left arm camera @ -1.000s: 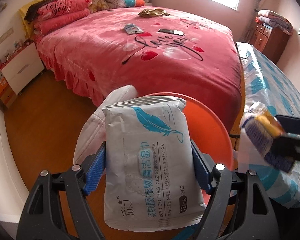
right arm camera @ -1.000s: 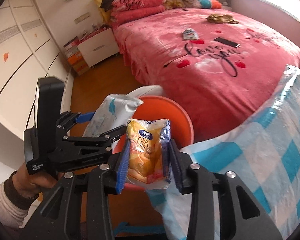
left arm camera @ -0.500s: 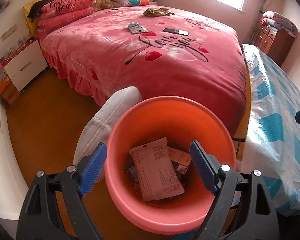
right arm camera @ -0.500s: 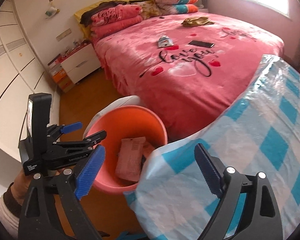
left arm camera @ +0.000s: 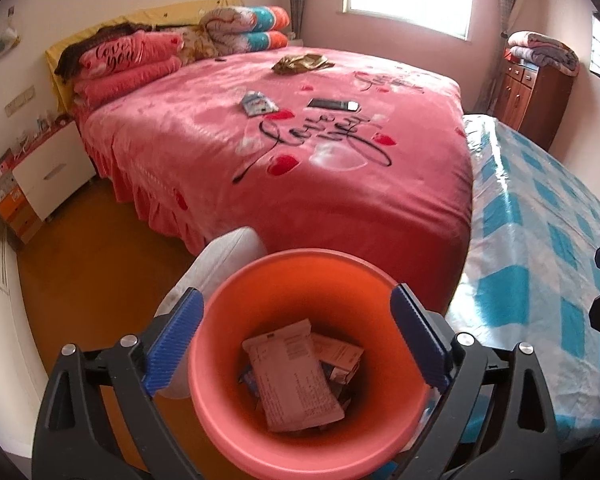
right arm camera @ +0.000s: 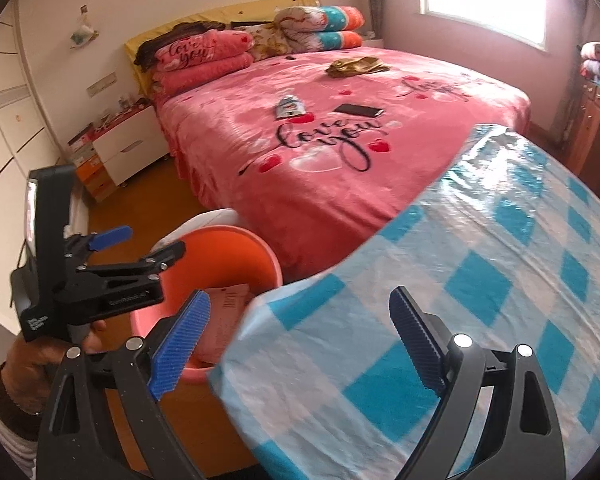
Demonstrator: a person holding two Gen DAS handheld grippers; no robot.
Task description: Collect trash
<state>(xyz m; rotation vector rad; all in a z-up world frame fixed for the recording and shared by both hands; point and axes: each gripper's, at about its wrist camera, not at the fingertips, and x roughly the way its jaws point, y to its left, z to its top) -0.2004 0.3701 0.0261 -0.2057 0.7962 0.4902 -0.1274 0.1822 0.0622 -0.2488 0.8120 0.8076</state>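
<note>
smooth plastic bucket point(left arm camera: 236, 432); plush bedspread point(left arm camera: 220, 152); glossy checked table cover point(right arm camera: 500, 280); wood floor point(left arm camera: 92, 256).

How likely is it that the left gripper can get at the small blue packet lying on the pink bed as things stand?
Probably not without moving. The left gripper, fingers opening with nothing between them, hangs over the orange bin, while the blue packet lies far across the pink bed. Nothing covers the packet, though.

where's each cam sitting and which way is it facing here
Left wrist: on the left gripper, angled down into the orange bin of wrappers, pink bed beyond; only its opening, empty jaws show.
Right wrist: on the right gripper, above the checked tablecloth; its open empty jaws, the left gripper and the hand holding it.
Shared: bin, bed, cloth.
</note>
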